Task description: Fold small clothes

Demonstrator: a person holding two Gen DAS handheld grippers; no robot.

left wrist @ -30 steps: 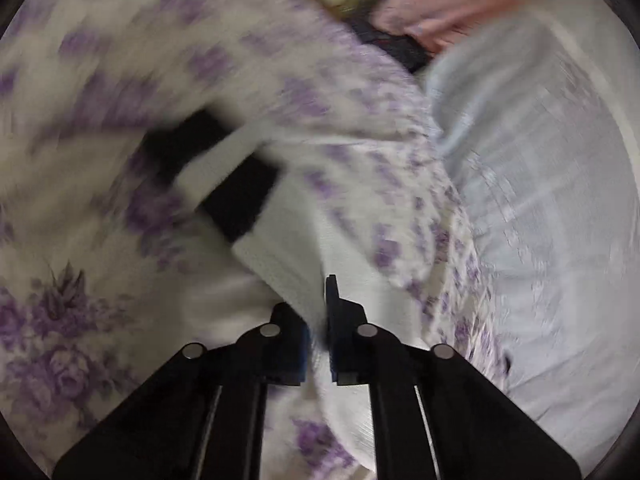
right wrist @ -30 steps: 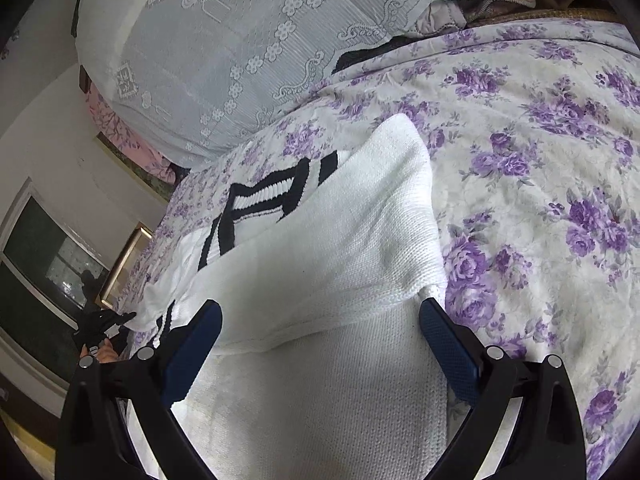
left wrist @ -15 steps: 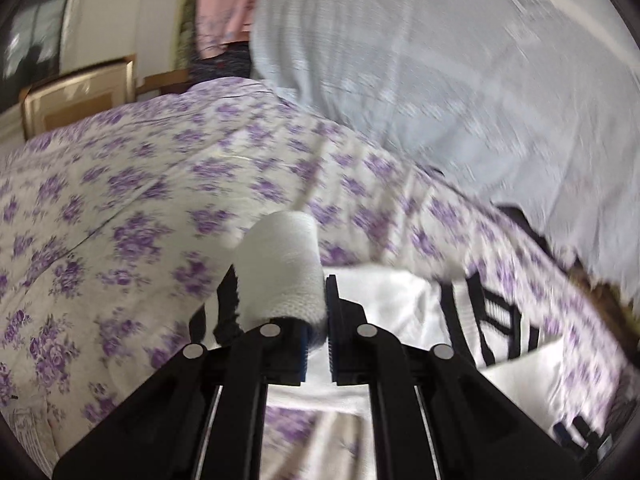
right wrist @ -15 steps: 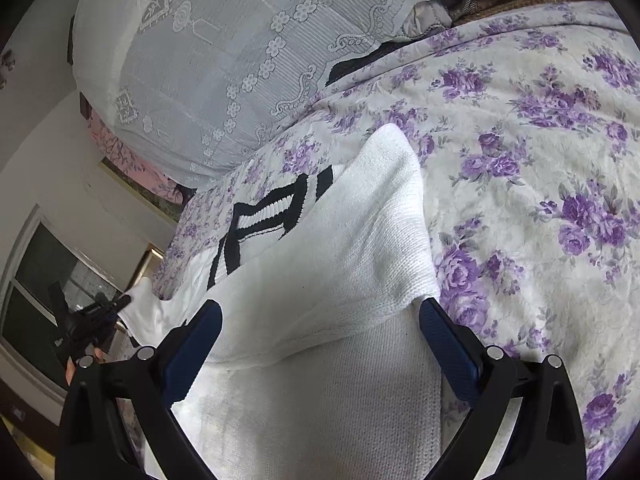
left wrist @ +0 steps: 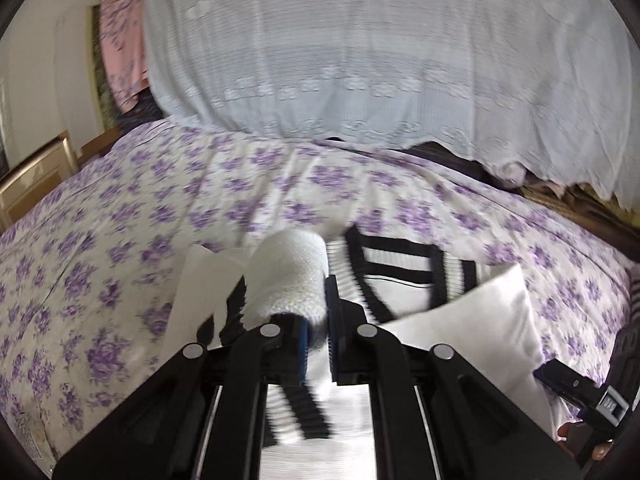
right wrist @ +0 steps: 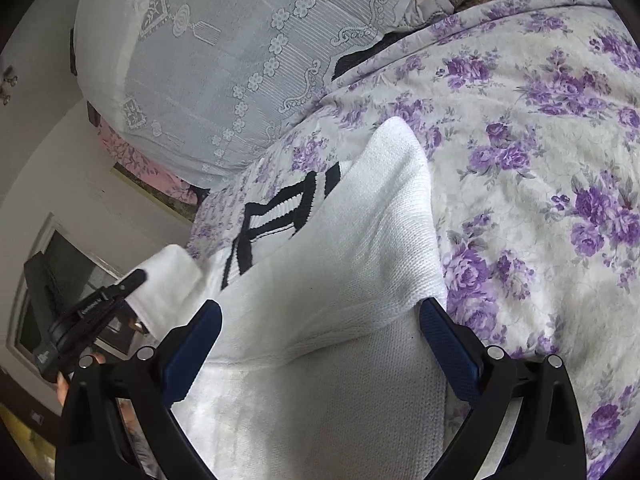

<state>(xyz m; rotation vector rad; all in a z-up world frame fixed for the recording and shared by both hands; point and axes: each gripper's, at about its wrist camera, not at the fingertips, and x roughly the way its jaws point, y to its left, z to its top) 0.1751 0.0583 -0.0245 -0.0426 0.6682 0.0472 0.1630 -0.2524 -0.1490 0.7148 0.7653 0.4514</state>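
The left gripper (left wrist: 316,332), clenched on a rolled sleeve (left wrist: 288,276), hides part of the white sweater (right wrist: 320,280) on the floral bed (right wrist: 540,160). The right gripper's (right wrist: 320,344) fingers straddle its fold, released. Tool lettering stays illegible.
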